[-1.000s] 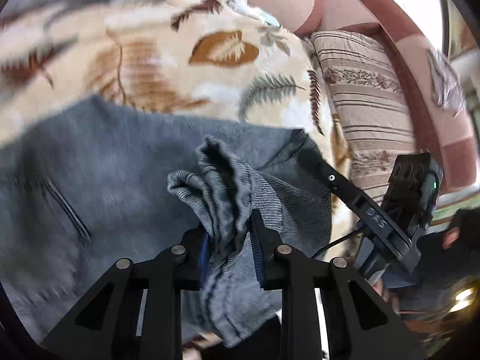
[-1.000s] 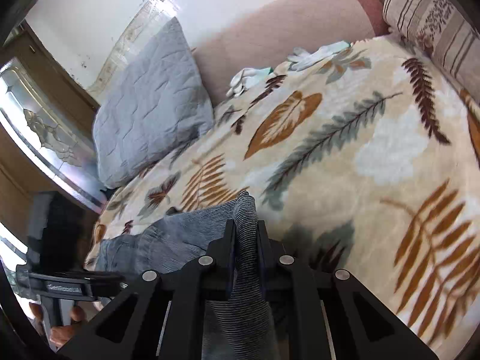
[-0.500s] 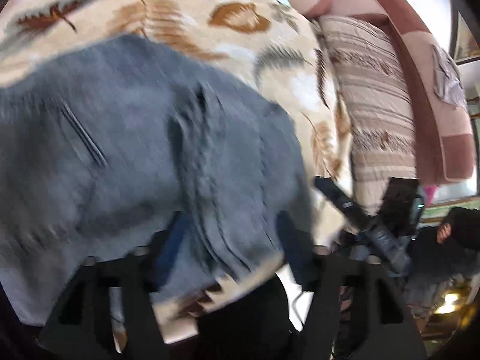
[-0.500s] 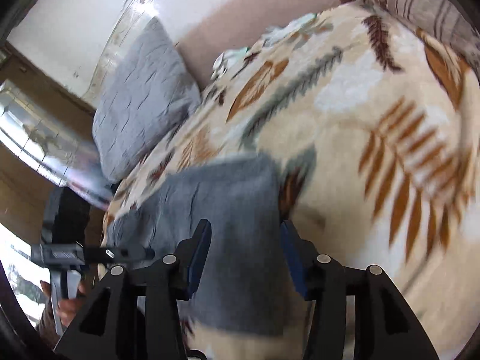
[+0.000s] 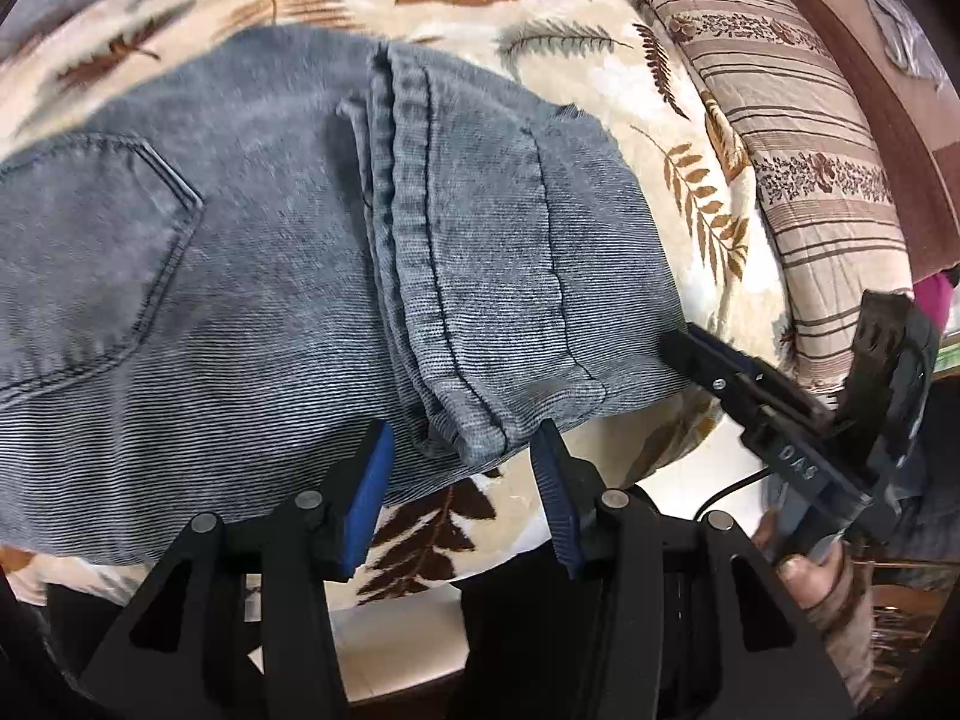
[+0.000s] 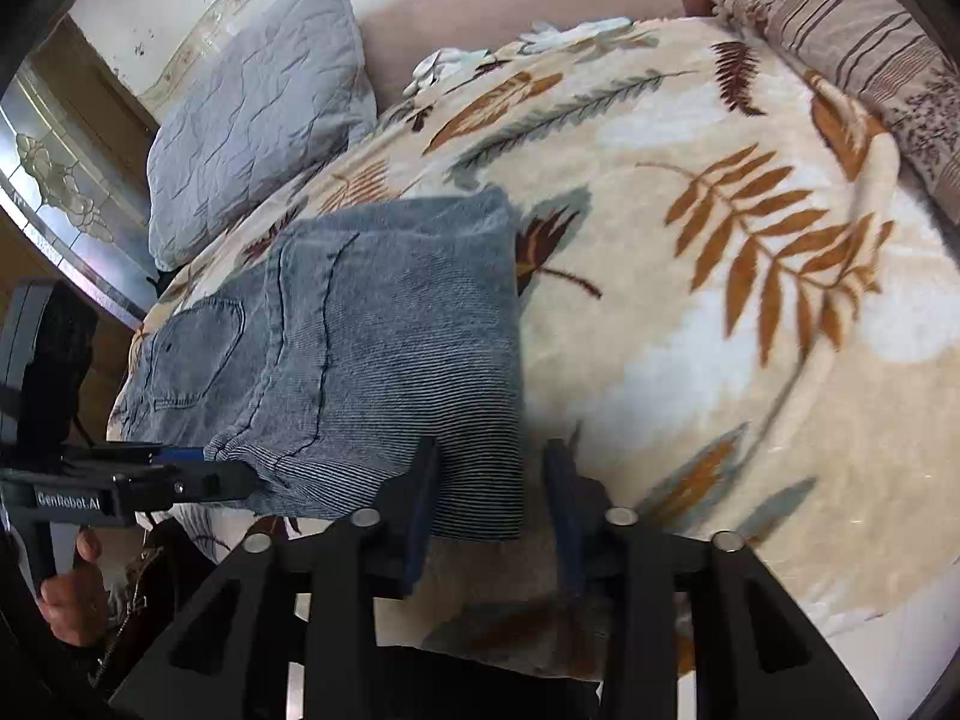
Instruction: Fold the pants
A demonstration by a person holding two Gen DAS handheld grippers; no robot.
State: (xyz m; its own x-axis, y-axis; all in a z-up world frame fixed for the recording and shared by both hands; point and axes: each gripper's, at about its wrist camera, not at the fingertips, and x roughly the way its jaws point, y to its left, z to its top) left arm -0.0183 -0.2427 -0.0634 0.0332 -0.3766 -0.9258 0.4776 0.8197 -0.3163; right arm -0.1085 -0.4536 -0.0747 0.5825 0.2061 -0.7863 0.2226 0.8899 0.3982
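The grey-blue denim pants (image 5: 288, 240) lie folded on the leaf-print blanket (image 5: 690, 120), hems lying across the upper part beside the back pocket. In the right wrist view the pants (image 6: 372, 324) form a flat folded stack near the bed's front edge. My left gripper (image 5: 459, 456) is open and empty, just in front of the hem ends. My right gripper (image 6: 489, 477) is open and empty at the folded edge's near corner. The right gripper also shows in the left wrist view (image 5: 720, 369), and the left gripper in the right wrist view (image 6: 198, 480).
A striped bolster pillow (image 5: 798, 138) lies along the right side of the bed. A grey quilted pillow (image 6: 252, 114) leans at the headboard. The blanket (image 6: 750, 300) is bare right of the pants. The bed edge runs just below both grippers.
Both grippers were shut on the pant-leg ends a second ago. They laid the legs over the upper part, opened, and pulled back toward the bed edge.
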